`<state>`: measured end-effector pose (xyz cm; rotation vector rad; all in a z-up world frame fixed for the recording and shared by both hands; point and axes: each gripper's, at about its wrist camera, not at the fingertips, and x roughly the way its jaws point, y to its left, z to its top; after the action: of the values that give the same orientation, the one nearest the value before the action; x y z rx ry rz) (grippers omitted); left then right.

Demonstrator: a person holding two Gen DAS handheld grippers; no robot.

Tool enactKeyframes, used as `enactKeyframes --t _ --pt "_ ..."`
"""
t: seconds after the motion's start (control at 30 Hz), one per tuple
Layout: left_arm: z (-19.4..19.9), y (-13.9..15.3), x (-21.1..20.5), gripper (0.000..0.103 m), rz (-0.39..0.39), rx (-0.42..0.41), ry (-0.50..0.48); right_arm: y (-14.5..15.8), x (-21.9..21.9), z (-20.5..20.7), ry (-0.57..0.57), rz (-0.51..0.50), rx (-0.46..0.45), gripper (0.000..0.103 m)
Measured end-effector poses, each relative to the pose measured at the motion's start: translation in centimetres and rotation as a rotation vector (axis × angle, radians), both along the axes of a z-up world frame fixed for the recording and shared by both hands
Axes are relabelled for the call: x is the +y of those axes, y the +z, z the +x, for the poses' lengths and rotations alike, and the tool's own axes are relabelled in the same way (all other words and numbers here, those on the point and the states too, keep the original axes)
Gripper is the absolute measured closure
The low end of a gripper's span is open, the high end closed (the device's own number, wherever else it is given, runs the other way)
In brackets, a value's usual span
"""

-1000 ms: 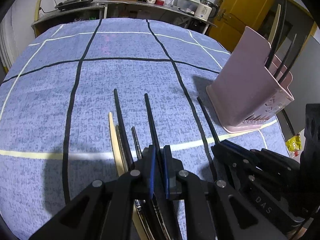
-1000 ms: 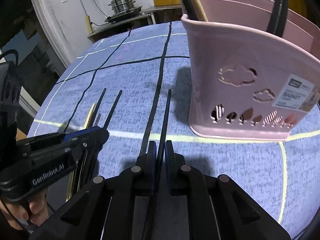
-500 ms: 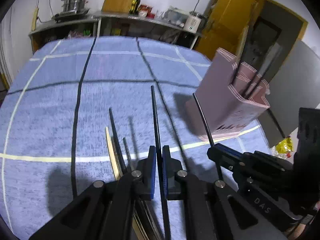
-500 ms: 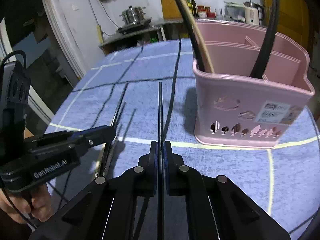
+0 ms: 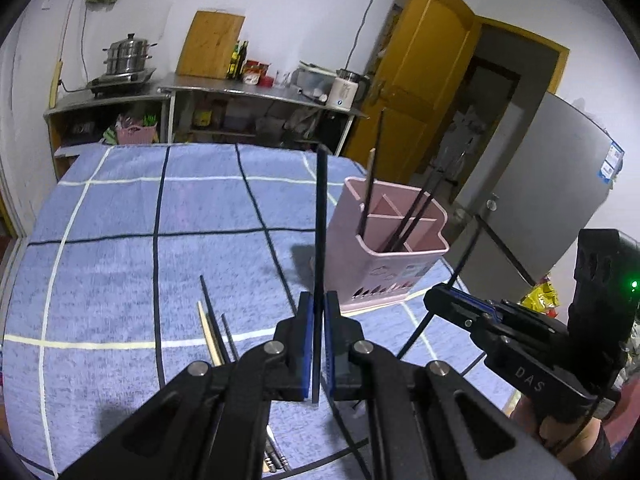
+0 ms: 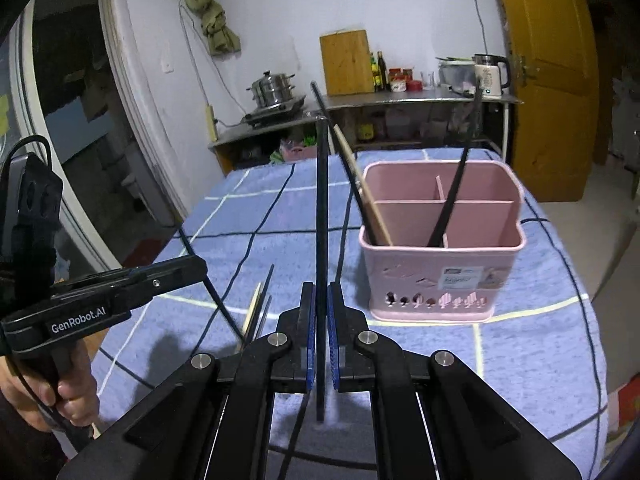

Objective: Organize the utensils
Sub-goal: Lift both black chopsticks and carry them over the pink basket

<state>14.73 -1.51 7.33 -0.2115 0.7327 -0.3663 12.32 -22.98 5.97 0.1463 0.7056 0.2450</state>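
Observation:
My left gripper (image 5: 316, 320) is shut on a black chopstick (image 5: 319, 220) that points forward, held above the blue cloth. My right gripper (image 6: 321, 312) is shut on another black chopstick (image 6: 321, 216), also lifted. A pink divided utensil holder (image 5: 386, 256) stands ahead and to the right; it also shows in the right wrist view (image 6: 440, 240). It holds several black chopsticks and a pale one. Loose chopsticks (image 5: 214, 324) lie on the cloth, left of my left gripper; they show in the right wrist view (image 6: 258, 312) too.
The table wears a blue checked cloth (image 5: 120, 264). A metal counter (image 5: 256, 92) with a steamer pot, bottles and a kettle stands behind it. A yellow door (image 5: 420, 92) and a grey fridge (image 5: 552, 200) are at the right.
Both grippers have risen from the cloth with their chopsticks and tilted up. The holder now sits lower and further off in both views.

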Motion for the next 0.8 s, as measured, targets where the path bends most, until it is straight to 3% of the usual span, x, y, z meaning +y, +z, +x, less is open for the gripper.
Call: enactKeyframes --t 0.3,0.8 --pt "0.7 2.2 -1.8 0.097 -0.001 -0.026 -0.044 2.7 -2.1 -1.5 -0.044 0.013 -0.053 0.097" --pt "3.5 8.8 -5.0 0.097 -0.031 -0.135 -0.109 8.9 -6.5 0.8 -0.154 0.034 -0.175 0.097"
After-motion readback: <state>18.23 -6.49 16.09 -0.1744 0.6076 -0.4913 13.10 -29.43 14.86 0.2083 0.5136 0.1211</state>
